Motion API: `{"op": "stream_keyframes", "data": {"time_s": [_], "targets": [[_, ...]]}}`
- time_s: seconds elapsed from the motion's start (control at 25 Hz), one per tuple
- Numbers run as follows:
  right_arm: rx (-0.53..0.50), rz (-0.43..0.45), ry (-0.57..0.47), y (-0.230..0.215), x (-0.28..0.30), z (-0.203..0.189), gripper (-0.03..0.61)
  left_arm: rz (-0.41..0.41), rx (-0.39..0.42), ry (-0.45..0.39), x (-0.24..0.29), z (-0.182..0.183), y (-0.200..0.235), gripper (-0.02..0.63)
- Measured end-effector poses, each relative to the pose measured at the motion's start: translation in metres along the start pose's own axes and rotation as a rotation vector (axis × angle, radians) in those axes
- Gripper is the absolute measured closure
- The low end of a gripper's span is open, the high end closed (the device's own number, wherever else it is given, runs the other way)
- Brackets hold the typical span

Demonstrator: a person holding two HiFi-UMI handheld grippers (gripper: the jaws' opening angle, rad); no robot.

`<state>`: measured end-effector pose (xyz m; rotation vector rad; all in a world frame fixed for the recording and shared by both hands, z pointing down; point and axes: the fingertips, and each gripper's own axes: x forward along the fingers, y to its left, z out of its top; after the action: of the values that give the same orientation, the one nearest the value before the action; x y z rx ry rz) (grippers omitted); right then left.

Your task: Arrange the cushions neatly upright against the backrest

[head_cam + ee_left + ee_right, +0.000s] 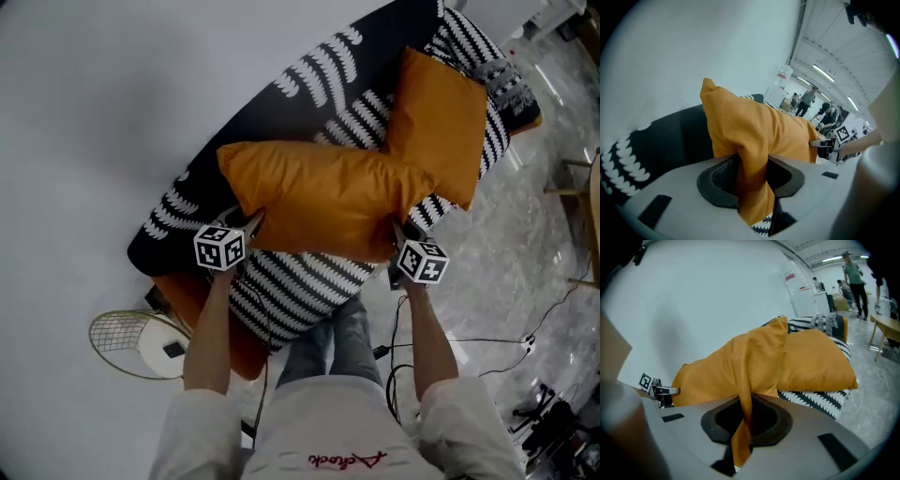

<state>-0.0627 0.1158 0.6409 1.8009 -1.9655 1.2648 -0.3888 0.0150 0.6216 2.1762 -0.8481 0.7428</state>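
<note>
**A:** Looking down from the head view, what is the left tool (251,225) doing?

**B:** Pinching the left end of the near cushion (319,192). The right tool (398,239) pinches its right end. The cushion hangs lengthwise over the striped sofa (291,291), in front of the dark backrest (272,122).

**A:** And the far cushion (441,122)?

**B:** It sits towards the sofa's right end, and its corner meets the near one.

**A:** Left gripper view?

**B:** The jaws are clamped on a thick fold of orange fabric.

**A:** Right gripper view?

**B:** The jaws are almost together on a thin fold of the same cushion. The far cushion rests on the striped seat behind.
</note>
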Motion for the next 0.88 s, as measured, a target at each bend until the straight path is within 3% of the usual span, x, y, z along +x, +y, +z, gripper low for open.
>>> {"op": "stream_keyframes", "data": {"time_s": [0.24,0.48,0.72,0.88], "targets": [[-0.217,0.166,0.129,0.070,0.053,0.014,0.520,0.158,-0.200,-0.087,-0.071,-0.053,0.036,0.439],[-0.372,0.316,0.207,0.154,0.092,0.009,0.518,0.299,-0.361,-0.180,-0.140,-0.107,0.062,0.439],[-0.502,0.455,0.286,0.232,0.119,-0.016,0.518,0.427,-0.499,-0.261,-0.201,-0.164,0.076,0.439],[-0.536,0.514,0.325,0.265,0.135,-0.025,0.518,0.489,-0.562,-0.284,-0.222,-0.182,0.086,0.439]]}}
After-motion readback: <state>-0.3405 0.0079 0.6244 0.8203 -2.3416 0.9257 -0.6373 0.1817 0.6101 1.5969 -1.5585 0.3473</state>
